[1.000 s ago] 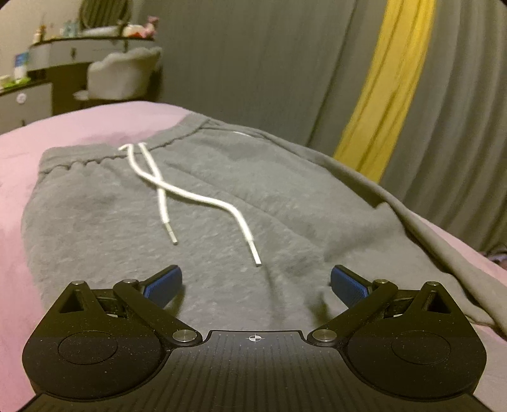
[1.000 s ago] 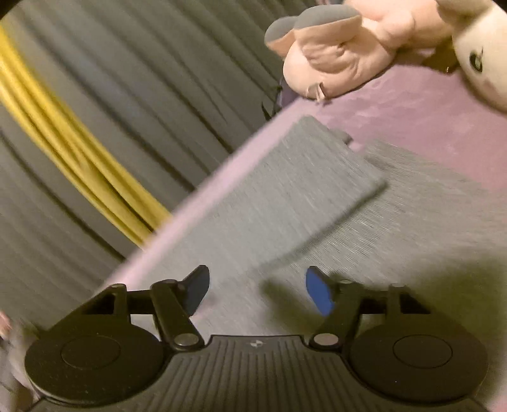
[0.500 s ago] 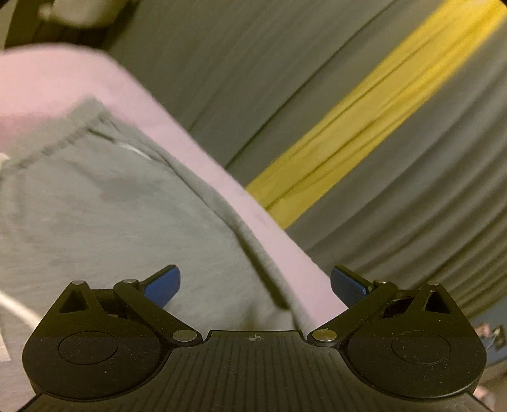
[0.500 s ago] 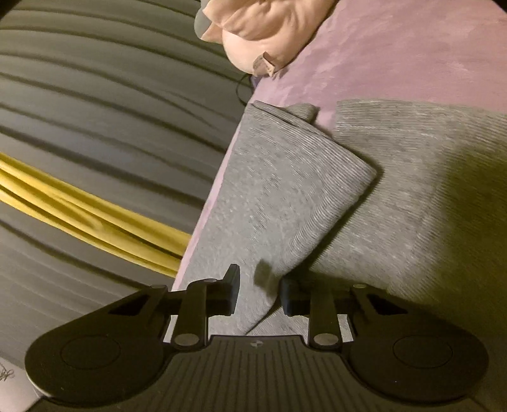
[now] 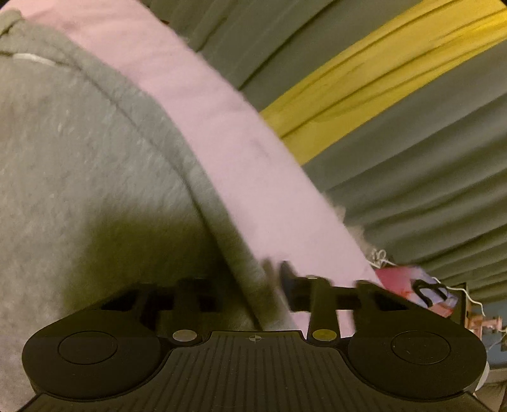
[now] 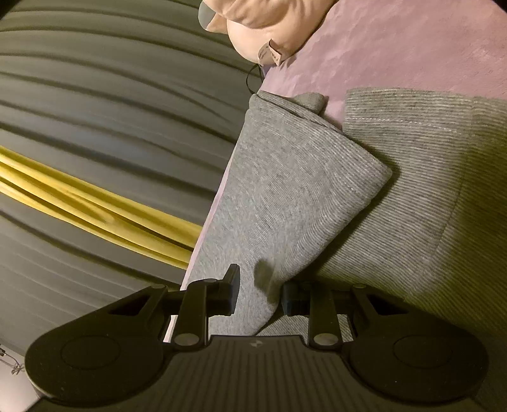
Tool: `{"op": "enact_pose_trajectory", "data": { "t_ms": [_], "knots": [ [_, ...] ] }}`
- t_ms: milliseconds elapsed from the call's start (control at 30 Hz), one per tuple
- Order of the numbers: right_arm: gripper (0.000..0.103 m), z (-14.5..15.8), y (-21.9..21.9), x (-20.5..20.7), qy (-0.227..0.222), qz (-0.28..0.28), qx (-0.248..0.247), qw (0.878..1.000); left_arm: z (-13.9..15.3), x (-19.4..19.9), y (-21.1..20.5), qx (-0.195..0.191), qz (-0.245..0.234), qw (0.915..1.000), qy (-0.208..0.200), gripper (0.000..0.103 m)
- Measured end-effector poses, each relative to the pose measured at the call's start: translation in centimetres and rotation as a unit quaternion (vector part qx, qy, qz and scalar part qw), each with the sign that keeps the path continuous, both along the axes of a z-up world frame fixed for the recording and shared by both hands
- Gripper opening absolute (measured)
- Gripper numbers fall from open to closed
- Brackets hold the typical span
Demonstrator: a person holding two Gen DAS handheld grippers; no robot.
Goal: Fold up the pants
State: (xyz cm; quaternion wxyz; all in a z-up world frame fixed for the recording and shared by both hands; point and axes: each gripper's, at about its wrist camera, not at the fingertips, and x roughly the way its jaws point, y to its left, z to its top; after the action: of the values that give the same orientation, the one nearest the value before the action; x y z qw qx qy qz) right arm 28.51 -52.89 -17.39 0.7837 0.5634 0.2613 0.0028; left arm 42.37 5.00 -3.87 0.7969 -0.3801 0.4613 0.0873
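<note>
Pants (image 5: 95, 164) flat on pink bed (image 5: 240, 152), unfolded as far as I see. Right gripper (image 6: 258, 293) pinches raised leg edge. Left gripper (image 5: 253, 291) at side seam, blurred, closure unclear. Whole fold left.

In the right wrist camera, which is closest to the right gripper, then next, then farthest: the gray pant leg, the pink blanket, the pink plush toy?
1. Gray pant leg: between the right gripper's fingers, touching them.
2. Pink blanket: past the leg's cuff, upper right.
3. Pink plush toy: top edge, at the blanket's far end.
</note>
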Motion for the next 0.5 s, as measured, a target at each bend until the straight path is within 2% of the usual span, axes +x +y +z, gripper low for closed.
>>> {"op": "enact_pose_trajectory", "data": {
  "t_ms": [33, 100, 200, 300, 400, 500],
  "knots": [
    [0.022, 0.0, 0.0, 0.0, 0.001, 0.0, -0.001, 1.0, -0.2, -0.2, -0.1, 0.011, -0.001, 0.9999, -0.005, 0.009],
    [0.005, 0.2, -0.1, -0.1, 0.005, -0.007, -0.009, 1.0, 0.6, -1.3, -0.6, 0.043, -0.007, 0.9985, -0.032, 0.007],
    [0.005, 1.0, -0.1, -0.5, -0.008, -0.009, -0.014, 1.0, 3.5, -3.8, -1.4, 0.094, -0.026, 0.9921, -0.079, 0.007],
    [0.004, 3.0, 0.1, -1.0, -0.038, -0.003, -0.042, 0.998, 7.4, -7.1, -2.2, 0.155, -0.057, 0.9792, -0.118, 0.007],
    [0.004, 5.4, 0.2, -2.2, -0.066, -0.002, -0.053, 0.996, 10.8, -12.0, -1.8, 0.167, -0.068, 0.9727, -0.146, 0.007],
    [0.004, 7.5, -0.2, -4.2, -0.083, -0.012, -0.06, 0.995, 13.2, -17.9, -0.9, 0.155, -0.068, 0.9713, -0.167, 0.007]
  ]
}}
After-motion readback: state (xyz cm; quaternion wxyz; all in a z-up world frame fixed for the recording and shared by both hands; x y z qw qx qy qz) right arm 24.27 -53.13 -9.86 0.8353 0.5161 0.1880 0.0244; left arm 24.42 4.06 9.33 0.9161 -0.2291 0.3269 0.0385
